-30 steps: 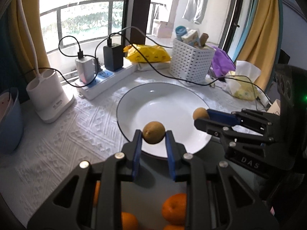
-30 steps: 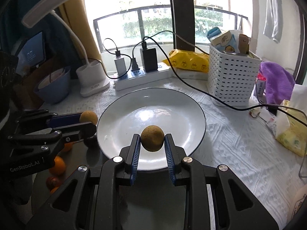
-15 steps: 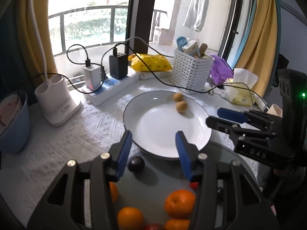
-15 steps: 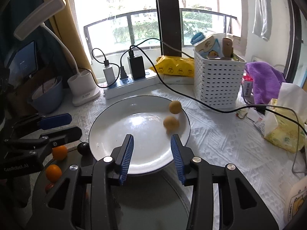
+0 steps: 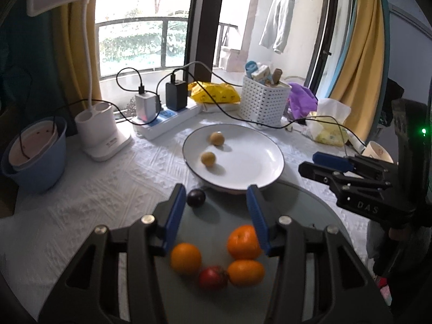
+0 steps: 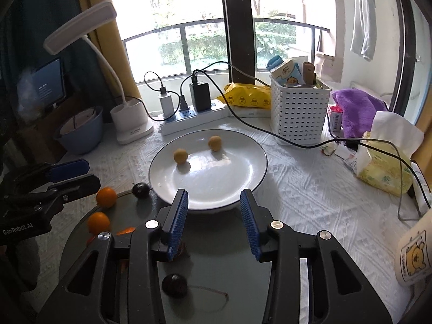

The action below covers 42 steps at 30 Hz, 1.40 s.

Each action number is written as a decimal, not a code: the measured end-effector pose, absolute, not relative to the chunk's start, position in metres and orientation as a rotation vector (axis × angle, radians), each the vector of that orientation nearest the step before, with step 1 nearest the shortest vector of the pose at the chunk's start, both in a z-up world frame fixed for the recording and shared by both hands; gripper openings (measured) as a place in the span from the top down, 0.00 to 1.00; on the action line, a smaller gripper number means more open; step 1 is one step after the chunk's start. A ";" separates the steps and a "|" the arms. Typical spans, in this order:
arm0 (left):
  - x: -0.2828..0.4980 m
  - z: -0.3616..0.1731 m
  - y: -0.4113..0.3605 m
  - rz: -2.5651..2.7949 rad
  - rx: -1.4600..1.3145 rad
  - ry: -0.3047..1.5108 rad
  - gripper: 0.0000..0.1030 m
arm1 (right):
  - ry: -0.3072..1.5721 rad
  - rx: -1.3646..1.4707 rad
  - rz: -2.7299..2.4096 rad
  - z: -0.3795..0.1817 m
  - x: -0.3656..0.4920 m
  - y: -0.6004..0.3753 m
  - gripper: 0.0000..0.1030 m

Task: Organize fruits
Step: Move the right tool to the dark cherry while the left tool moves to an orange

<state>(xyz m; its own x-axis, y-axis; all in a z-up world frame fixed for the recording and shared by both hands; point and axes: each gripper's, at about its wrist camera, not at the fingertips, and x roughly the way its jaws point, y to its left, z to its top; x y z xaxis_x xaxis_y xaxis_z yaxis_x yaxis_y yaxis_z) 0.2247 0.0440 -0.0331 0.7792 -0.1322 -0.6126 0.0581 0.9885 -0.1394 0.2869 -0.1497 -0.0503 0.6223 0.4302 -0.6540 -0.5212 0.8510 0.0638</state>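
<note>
Two small tan fruits [image 5: 208, 158] [image 5: 216, 138] lie on the white plate [image 5: 259, 167]; they also show in the right wrist view [image 6: 180, 155] [image 6: 215, 143] on the plate [image 6: 243, 167]. My left gripper [image 5: 217, 205] is open and empty above a grey round tray [image 5: 305, 216] with three oranges [image 5: 243, 241], a red fruit [image 5: 212, 277] and a dark plum [image 5: 196, 197]. My right gripper [image 6: 213, 205] is open and empty at the plate's near rim. Another dark plum [image 6: 175, 285] lies under it.
A white basket [image 6: 298, 110], power strip with chargers [image 6: 189, 117], lamp base [image 6: 132, 125], blue bowl [image 6: 81, 132], tissue pack [image 6: 386, 162] and a black cable [image 6: 270, 133] surround the plate on the white cloth.
Both grippers let go of their tan fruits, which now lie on the plate. Both opened and drew back toward the grey tray.
</note>
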 end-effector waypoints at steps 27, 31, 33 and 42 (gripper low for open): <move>0.170 -0.067 0.009 -0.177 -0.114 0.746 0.53 | 0.819 -0.119 0.567 -0.087 0.228 -0.162 0.59; 0.171 -0.069 0.004 -0.184 -0.093 0.748 0.53 | 0.842 -0.114 0.583 -0.095 0.225 -0.160 0.59; 0.173 -0.071 0.002 -0.182 -0.082 0.753 0.53 | 0.851 -0.113 0.586 -0.097 0.225 -0.158 0.59; 0.184 -0.084 -0.006 -0.161 -0.016 0.781 0.53 | 0.902 -0.122 0.605 -0.109 0.230 -0.152 0.59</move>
